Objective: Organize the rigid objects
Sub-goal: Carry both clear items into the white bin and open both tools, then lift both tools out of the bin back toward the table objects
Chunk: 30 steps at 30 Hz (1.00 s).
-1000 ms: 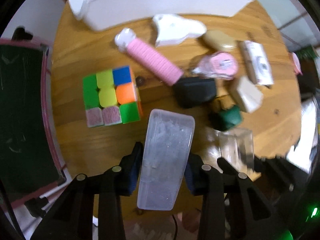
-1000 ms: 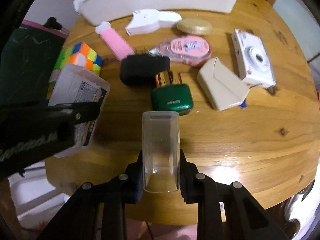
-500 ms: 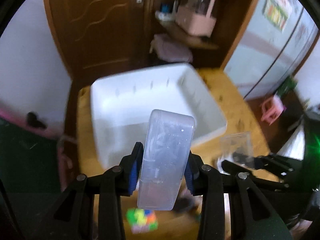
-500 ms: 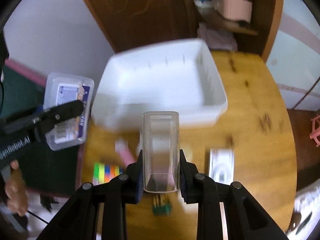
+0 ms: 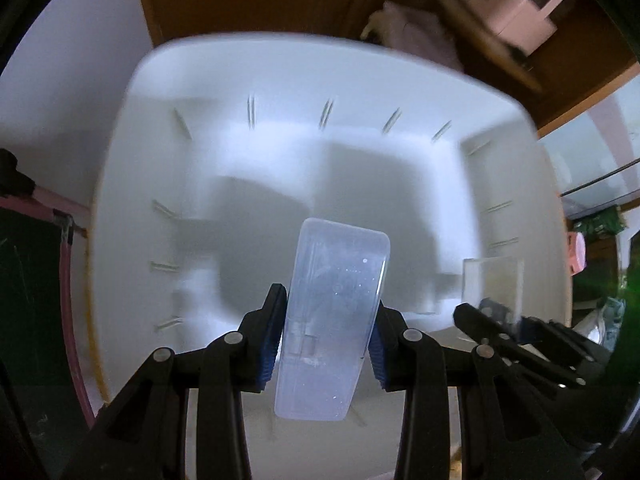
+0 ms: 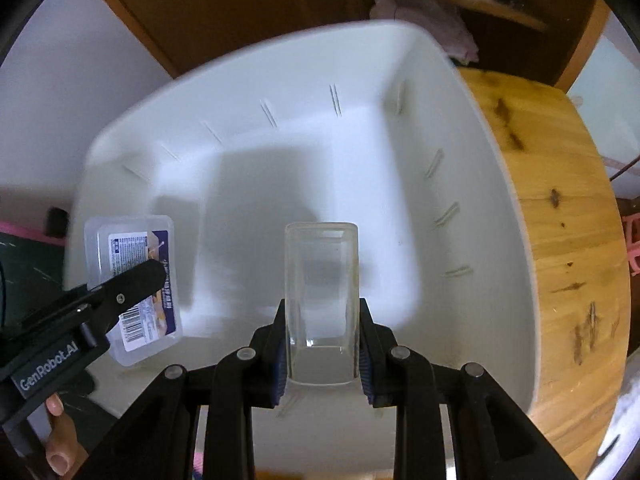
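My left gripper (image 5: 326,332) is shut on a frosted plastic box (image 5: 332,320) and holds it above the white bin (image 5: 280,168). From the right wrist view the same frosted box (image 6: 132,280) shows its printed label, over the bin's left rim, with the left gripper (image 6: 132,292) clamped on it. My right gripper (image 6: 322,348) is shut on a clear plastic case (image 6: 322,300), which hangs over the bin's (image 6: 460,160) floor. In the left wrist view the clear case (image 5: 494,284) and the right gripper (image 5: 500,320) appear at the right. The bin's inside holds nothing.
The white bin stands on a round wooden table (image 6: 568,240), whose bare right part shows beside the bin. A dark wooden door (image 6: 240,12) and a white wall (image 5: 72,100) rise behind it. A person's hand (image 6: 60,436) holds the left gripper's handle at the lower left.
Both grippers have travelled with their boxes from above the scattered items on the table to over the white bin, which now fills both views. The grips have not changed.
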{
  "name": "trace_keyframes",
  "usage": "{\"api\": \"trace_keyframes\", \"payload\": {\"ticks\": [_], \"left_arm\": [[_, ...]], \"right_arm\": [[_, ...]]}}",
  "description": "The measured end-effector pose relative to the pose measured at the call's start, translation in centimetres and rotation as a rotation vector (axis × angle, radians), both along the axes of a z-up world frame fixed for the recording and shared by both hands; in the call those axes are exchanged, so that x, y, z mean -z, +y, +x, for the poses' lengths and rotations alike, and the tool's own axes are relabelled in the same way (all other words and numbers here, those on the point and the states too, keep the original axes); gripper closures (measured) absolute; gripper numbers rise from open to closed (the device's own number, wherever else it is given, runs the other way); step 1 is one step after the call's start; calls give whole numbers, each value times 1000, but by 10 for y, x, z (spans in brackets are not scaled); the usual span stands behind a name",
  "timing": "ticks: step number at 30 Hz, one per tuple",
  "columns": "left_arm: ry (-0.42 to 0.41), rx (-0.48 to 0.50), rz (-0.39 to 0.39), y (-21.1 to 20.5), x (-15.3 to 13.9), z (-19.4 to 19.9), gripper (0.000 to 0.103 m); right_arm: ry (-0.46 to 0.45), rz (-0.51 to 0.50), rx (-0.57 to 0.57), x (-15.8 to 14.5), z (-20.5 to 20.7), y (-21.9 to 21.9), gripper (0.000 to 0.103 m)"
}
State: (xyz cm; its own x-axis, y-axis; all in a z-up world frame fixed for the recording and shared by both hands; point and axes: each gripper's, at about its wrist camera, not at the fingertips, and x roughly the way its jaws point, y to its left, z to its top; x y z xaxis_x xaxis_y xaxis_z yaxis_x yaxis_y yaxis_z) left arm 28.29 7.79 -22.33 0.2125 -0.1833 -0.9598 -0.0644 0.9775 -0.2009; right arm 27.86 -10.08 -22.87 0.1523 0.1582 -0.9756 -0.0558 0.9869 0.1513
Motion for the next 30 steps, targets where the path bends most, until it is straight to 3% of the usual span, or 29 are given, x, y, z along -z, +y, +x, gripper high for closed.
{"api": "trace_keyframes", "payload": {"ticks": [5,8,9,12,16,25,27,30], "left_arm": [[35,14,42,-2,11,0,63],[43,3,44,-1,8,-6,62],[40,-3,38,0,7,-8,57],[29,-27,19,3,-7,-15,27],[-53,-18,0,5,-51,-38,24],[-305,88,48,-10,-178,-119,24],[-341,81,45,-7,-194,-138,24],[-417,53,8,-1,-218,-175,21]], "right_arm": [[42,-22,-29,13,5,4,73],[32,-19,-37,10,1,4,60],[15,-21,-39,4,-3,2,53],[-44,-16,-44,-18,-13,-1,51],[-161,2,-64,-64,-41,-13,51],[-386,90,-76,-180,-121,-39,49],[-437,102,-71,-200,-143,-46,41],[-480,122,-62,-208,-168,-56,40]]}}
